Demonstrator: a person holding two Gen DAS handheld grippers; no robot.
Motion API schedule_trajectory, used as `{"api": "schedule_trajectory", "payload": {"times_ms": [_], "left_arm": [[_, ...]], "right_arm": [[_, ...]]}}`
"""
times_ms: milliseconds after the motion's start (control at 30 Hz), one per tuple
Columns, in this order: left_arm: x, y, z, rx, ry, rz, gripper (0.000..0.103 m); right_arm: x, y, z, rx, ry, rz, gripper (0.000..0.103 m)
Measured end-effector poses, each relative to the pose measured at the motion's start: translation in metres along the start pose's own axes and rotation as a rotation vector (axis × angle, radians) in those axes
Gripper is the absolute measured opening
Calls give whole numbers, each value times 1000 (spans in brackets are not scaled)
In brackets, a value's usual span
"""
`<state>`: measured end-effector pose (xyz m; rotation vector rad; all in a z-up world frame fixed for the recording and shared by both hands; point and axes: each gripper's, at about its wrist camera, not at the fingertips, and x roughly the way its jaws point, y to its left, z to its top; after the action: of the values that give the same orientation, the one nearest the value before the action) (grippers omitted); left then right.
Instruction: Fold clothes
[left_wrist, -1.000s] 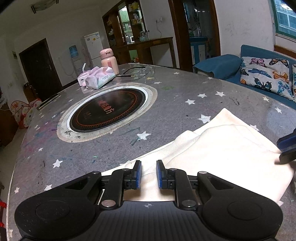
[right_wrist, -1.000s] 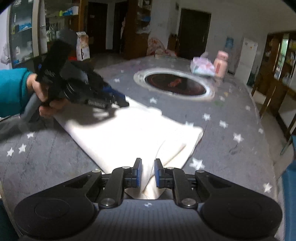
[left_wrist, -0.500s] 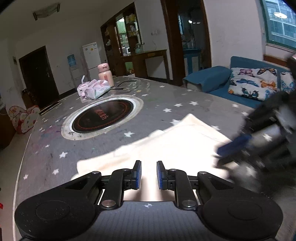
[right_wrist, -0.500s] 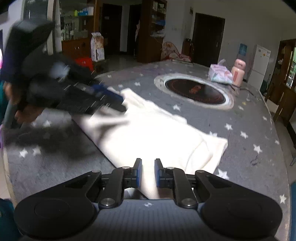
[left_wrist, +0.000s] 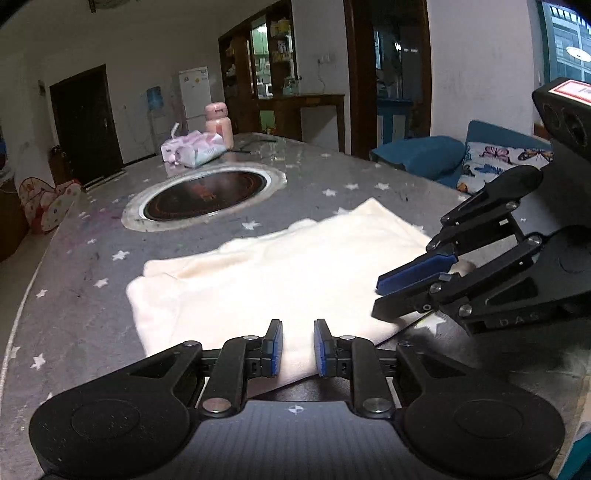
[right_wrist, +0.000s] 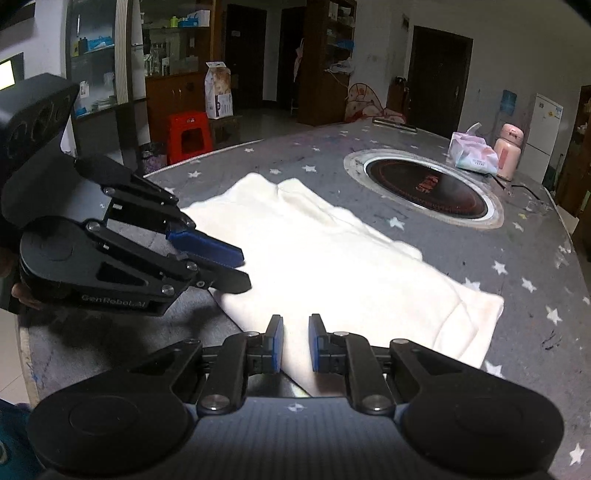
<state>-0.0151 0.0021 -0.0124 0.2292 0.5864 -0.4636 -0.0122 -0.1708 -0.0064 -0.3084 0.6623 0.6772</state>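
A folded cream garment (left_wrist: 280, 273) lies flat on the grey star-patterned table (left_wrist: 92, 243); it also shows in the right wrist view (right_wrist: 332, 258). My left gripper (left_wrist: 298, 347) hovers over the garment's near edge, jaws slightly apart, nothing held. It also shows in the right wrist view (right_wrist: 229, 267) at the left. My right gripper (right_wrist: 295, 343) is over the near edge too, jaws slightly apart and empty. It appears in the left wrist view (left_wrist: 399, 295) at the right, close beside the left one.
A round inset hotplate (left_wrist: 205, 195) sits mid-table. A tissue pack (left_wrist: 194, 149) and a pink bottle (left_wrist: 218, 123) stand at the far side. A blue sofa with butterfly cushions (left_wrist: 491, 158) is beyond the table. A red stool (right_wrist: 188, 136) stands on the floor.
Both grippers have swung towards each other along the garment's near edge and now sit close together. The garment looks folded narrower than a second ago.
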Motion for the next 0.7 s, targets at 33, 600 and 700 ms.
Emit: {"api": "schedule_trajectory", "payload": {"times_ms": [33, 600, 700], "left_arm": [[-4, 2, -1, -4, -6, 7, 21], [-11, 57, -16, -183, 10, 49, 24], [-12, 58, -13, -173, 19, 44, 24]], "right_arm": [[-2, 0, 2, -4, -5, 3, 13], [10, -19, 12, 62, 12, -9, 13], [15, -33, 10, 109, 26, -22, 13]]}}
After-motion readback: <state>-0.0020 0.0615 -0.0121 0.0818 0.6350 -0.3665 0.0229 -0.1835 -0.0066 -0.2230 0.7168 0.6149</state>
